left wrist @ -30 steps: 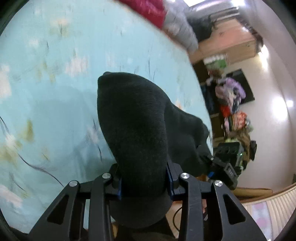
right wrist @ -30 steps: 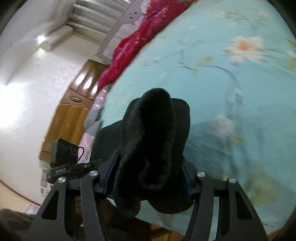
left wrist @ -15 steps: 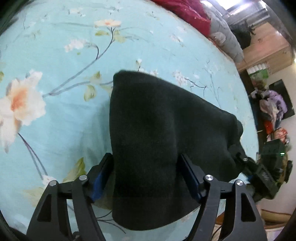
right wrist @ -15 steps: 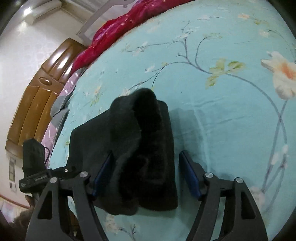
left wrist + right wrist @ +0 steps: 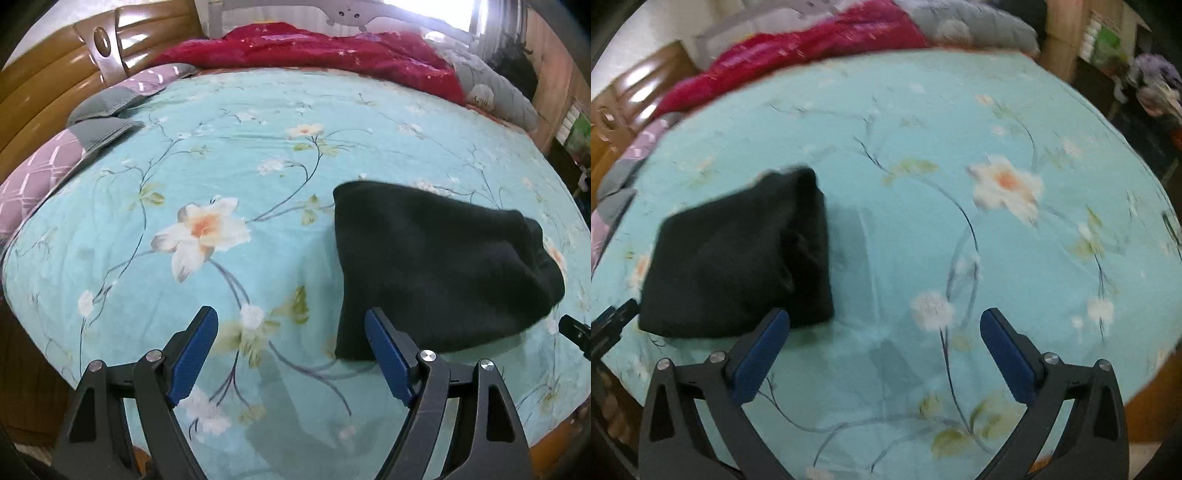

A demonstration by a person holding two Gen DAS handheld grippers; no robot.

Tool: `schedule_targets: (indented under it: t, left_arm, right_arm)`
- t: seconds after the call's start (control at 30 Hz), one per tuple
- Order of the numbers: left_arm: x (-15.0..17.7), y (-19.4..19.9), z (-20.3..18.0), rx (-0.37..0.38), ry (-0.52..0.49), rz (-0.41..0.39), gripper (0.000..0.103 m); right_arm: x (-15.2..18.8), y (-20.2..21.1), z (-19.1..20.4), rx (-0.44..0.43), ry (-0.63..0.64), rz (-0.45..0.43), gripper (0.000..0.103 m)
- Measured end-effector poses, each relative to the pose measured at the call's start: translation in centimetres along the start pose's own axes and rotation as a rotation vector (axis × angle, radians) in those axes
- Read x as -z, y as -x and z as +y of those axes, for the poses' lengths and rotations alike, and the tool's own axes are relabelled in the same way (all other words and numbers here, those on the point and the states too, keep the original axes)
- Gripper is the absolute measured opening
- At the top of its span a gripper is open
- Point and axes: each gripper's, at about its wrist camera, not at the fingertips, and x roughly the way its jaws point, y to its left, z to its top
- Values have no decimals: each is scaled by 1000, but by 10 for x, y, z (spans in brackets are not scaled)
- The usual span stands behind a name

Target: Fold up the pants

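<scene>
Floral bedsheet [image 5: 258, 155] bears folded black pants [image 5: 436, 266] (folds indistinct); both claws [image 5: 291, 354] [image 5: 886, 347] gape, empty.

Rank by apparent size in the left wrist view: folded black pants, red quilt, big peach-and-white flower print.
1-2. Black pants and red quilt: similar apparent area, and the quilt lies farther back, so I won't rank them.
3. Flower print on the bedsheet: clearly smallest.

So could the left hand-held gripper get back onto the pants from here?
Probably yes: the left hand-held gripper is open, the folded pants lie just beside its right finger, and nothing sits between them.
</scene>
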Motion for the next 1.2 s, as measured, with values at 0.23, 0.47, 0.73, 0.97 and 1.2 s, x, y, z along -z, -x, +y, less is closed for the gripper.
schedule_targets:
  t: [0.23, 0.47, 0.73, 0.97, 1.2]
  left_arm:
    - [6, 4, -13, -16, -43, 59, 82]
    - [15, 11, -33, -18, -110, 22, 82]
    - [19, 32, -49, 30, -171, -60, 82]
    - [21, 34, -54, 31, -189, -78, 82]
    - [21, 33, -58, 98, -210, -76, 82]
  right_arm:
    - [19, 32, -1, -24, 19, -86, 103]
    - [27, 51, 18, 65, 106, -155, 103]
    - [32, 63, 23, 93, 144, -198, 103]
    - [35, 67, 19, 120, 152, -217, 103]
    - [40, 66, 3, 109, 99, -208, 103]
